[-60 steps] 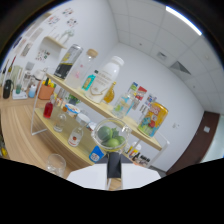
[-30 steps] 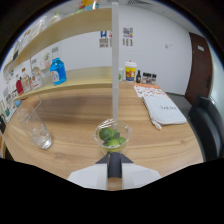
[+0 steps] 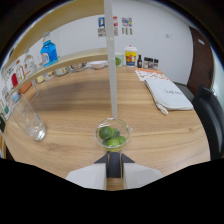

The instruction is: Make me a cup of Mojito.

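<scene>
My gripper (image 3: 114, 158) holds a small clear cup (image 3: 113, 135) with green lime pieces in it, carried just above the wooden table (image 3: 75, 102). The two fingers are shut on the cup's near side, and the cup's lower part is hidden behind them. An empty tall clear glass (image 3: 27, 120) stands on the table well to the left of the fingers.
A wooden shelf (image 3: 65, 61) beyond the glass carries a blue bottle (image 3: 48, 51) and several other bottles and jars. A white post (image 3: 111, 65) rises straight ahead. A white cloth (image 3: 167, 94) lies ahead to the right, near a dark chair (image 3: 210, 112).
The view has swung away from the bottle shelf to the table, with the lime cup still in the fingers. The tall glass and the table now sit a little closer.
</scene>
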